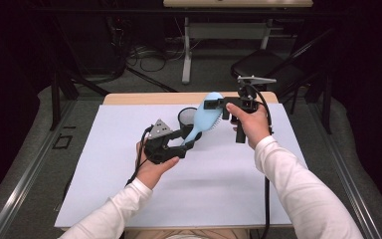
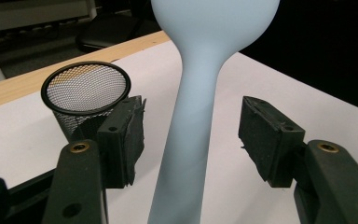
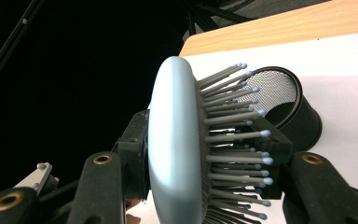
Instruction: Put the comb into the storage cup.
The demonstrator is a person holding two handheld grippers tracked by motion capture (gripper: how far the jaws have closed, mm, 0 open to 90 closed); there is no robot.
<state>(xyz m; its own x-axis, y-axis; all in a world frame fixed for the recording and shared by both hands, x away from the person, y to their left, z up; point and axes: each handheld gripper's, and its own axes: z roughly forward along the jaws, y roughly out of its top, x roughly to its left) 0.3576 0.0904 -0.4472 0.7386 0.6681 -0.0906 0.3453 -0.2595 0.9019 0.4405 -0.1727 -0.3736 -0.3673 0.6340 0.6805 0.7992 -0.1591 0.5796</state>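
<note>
While the white-topped table (image 1: 129, 199) lies broad under both forearms, a pale blue hairbrush (image 1: 205, 118) hangs above its far half, slanting from its head at upper right down to its handle at lower left. The right tongs (image 1: 221, 105) are clamped on the brush head, one pad against the smooth back and the other set among the bristles (image 3: 233, 140); the right hand (image 1: 251, 124) is raised near the far edge, wrist bent, forearm reaching in from the lower right. The left tongs (image 1: 191, 141) stand spread, their pads on either side of the handle (image 2: 189, 140) with a clear gap on each side, touching nothing. Their left hand (image 1: 154, 167) sits lower, near the middle of the table, palm up under the tool. A black mesh cup (image 1: 186, 118) stands just behind the brush, close to the far wooden edge. Near and to both sides, the white surface gives plenty of open room.
</note>
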